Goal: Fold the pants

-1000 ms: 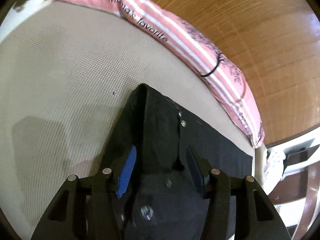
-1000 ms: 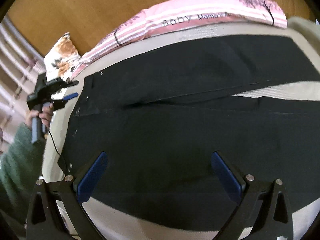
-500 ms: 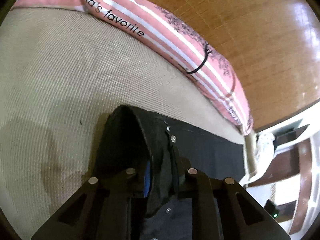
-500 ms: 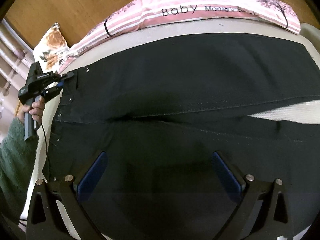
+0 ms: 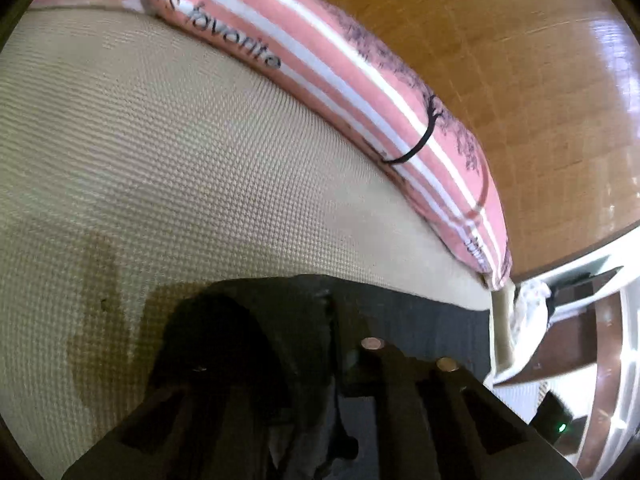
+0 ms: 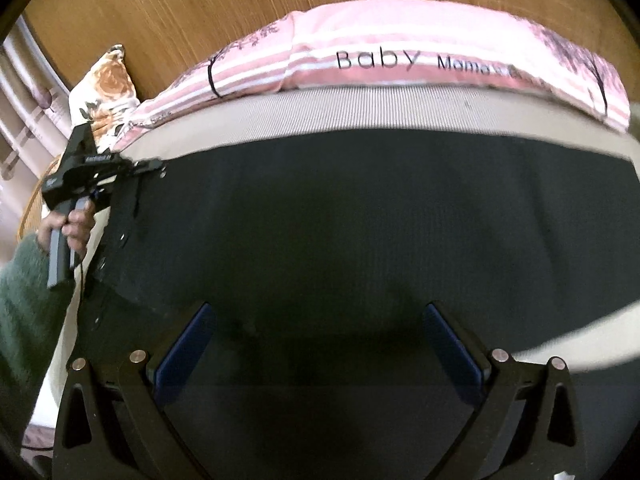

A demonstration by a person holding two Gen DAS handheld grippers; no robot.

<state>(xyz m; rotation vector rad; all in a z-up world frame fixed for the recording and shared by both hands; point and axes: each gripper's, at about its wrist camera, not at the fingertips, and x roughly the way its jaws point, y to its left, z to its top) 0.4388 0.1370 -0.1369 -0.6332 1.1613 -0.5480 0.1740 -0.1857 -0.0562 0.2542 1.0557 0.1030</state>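
Observation:
Black pants (image 6: 340, 220) lie spread across the beige mattress (image 6: 320, 114). My left gripper (image 5: 316, 364) is shut on the waistband corner of the pants (image 5: 280, 312), and the cloth bunches over its jaws. It also shows in the right wrist view (image 6: 132, 170) at the left, pinching that same corner of the pants, held by a hand in a green sleeve. My right gripper (image 6: 318, 344) is open and empty, low over the middle of the pants.
A pink striped pillow (image 6: 400, 56) runs along the far edge of the mattress, against a wooden headboard (image 5: 520, 60). A floral cushion (image 6: 108, 88) sits at the far left. White furniture (image 5: 580, 320) stands beyond the mattress edge in the left wrist view.
My left gripper shut on the waistband corner and lifted it, bunching the cloth. My right gripper moved closer over the pants and stayed open.

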